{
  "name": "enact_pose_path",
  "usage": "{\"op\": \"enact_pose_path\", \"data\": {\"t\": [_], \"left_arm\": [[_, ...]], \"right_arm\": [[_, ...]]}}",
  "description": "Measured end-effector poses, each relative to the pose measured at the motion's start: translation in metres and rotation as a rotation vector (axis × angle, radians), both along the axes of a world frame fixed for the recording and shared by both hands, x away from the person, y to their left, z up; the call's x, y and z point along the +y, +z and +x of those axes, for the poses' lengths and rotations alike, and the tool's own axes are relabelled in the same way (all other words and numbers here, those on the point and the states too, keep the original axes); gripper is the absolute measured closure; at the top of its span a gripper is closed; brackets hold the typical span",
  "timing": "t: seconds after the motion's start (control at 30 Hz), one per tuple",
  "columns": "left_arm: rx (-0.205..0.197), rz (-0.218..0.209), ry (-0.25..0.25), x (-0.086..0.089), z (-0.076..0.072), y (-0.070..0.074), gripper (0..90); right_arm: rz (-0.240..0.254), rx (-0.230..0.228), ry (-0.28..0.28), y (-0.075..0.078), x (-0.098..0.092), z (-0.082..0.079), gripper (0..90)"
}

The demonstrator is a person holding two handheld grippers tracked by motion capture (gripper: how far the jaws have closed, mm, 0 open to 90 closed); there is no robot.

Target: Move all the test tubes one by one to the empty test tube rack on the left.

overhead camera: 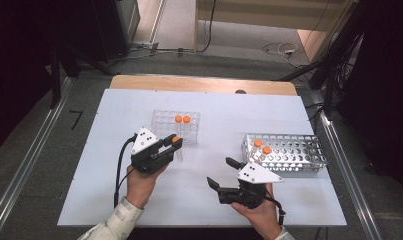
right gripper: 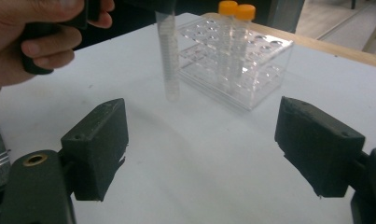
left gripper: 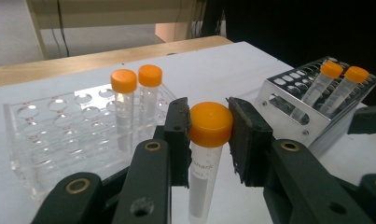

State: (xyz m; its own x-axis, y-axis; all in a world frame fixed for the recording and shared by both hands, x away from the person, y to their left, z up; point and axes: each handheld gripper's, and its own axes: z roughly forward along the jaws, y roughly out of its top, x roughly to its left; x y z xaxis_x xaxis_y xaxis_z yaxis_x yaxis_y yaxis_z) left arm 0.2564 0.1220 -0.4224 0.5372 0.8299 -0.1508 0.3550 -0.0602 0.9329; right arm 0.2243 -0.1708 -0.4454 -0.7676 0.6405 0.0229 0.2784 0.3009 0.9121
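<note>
My left gripper (overhead camera: 174,142) is shut on the orange cap of a clear tube (left gripper: 210,123), which hangs upright just in front of the clear plastic rack (overhead camera: 164,120). Two orange-capped tubes (overhead camera: 182,119) stand in that rack. In the right gripper view the held tube (right gripper: 168,60) hangs above the white board beside the clear rack (right gripper: 251,79). My right gripper (overhead camera: 223,172) stands open near the front of the board with nothing between its pads (right gripper: 101,140). A metal rack (overhead camera: 294,155) to its right holds two orange-capped tubes (overhead camera: 261,146).
A white board (overhead camera: 114,200) covers the wooden table (overhead camera: 199,82). The metal rack (left gripper: 288,93) sits tilted near the board's right edge. The floor beyond has cables (overhead camera: 279,50), and dark stands rise at both sides.
</note>
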Motion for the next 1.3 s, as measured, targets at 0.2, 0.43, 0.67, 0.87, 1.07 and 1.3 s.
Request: {"op": "enact_pose_path", "data": {"t": [0.2, 0.43, 0.67, 0.87, 1.07, 1.3], "left_arm": [[-0.007, 0.017, 0.007, 0.003, 0.002, 0.004, 70.3], [-0.013, 0.021, 0.026, 0.006, 0.008, 0.01, 70.2], [-0.013, 0.037, 0.05, 0.007, 0.016, 0.014, 70.3], [-0.014, 0.044, 0.057, 0.008, 0.022, 0.018, 70.3], [-0.018, 0.046, 0.064, 0.009, 0.027, 0.022, 70.3], [-0.028, 0.043, 0.075, 0.009, 0.032, 0.029, 70.3]], "right_arm": [[0.002, 0.018, -0.047, -0.006, -0.026, -0.003, 16.4], [0.004, 0.034, -0.096, -0.011, -0.053, -0.011, 16.8], [0.014, 0.034, -0.14, -0.011, -0.073, -0.016, 16.9], [0.017, 0.037, -0.166, -0.012, -0.08, -0.017, 17.0], [0.022, 0.039, -0.177, -0.012, -0.083, -0.016, 17.0], [0.025, 0.036, -0.182, -0.012, -0.085, -0.015, 17.5]]}}
